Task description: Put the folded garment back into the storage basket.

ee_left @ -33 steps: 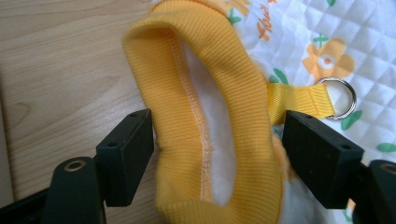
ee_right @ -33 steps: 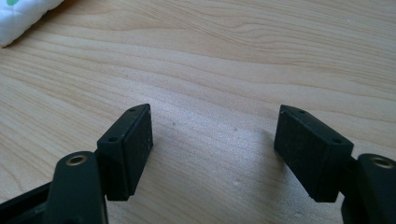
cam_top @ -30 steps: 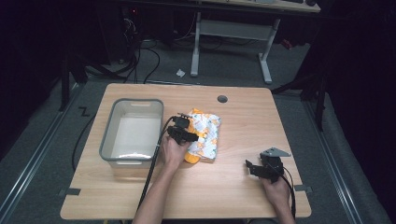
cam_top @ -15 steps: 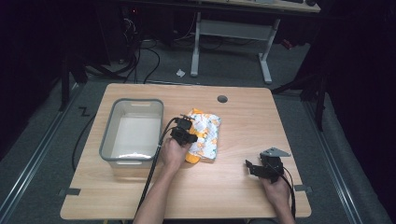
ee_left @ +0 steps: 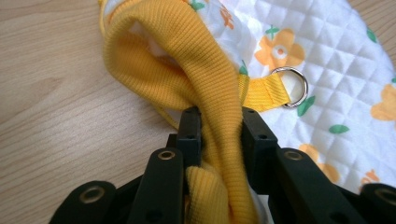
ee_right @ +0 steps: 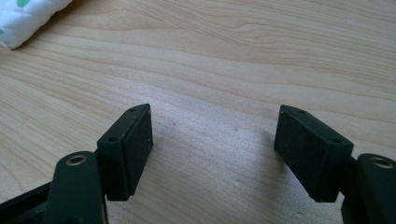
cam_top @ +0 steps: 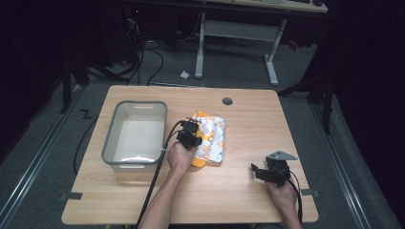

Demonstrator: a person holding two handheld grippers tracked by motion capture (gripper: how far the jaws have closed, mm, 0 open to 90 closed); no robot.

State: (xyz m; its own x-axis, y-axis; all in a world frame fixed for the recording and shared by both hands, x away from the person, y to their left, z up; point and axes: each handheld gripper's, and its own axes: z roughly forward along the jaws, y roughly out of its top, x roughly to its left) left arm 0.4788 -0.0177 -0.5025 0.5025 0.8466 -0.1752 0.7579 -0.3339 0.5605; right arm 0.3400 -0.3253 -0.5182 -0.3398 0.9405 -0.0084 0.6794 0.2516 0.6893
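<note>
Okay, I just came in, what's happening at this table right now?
A person is working at a wooden table with a gripper in each hand. The left gripper is clamped on the yellow ribbed edge of a quilted floral cloth item, which lies beside a grey plastic bin. The right gripper sits open over bare wood, holding nothing.

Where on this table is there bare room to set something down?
Bare wood: right of the quilted cloth up to the table edge, and the front strip between the forearms. The bin is empty. Crowded where the left gripper pinches the cloth beside it.
</note>
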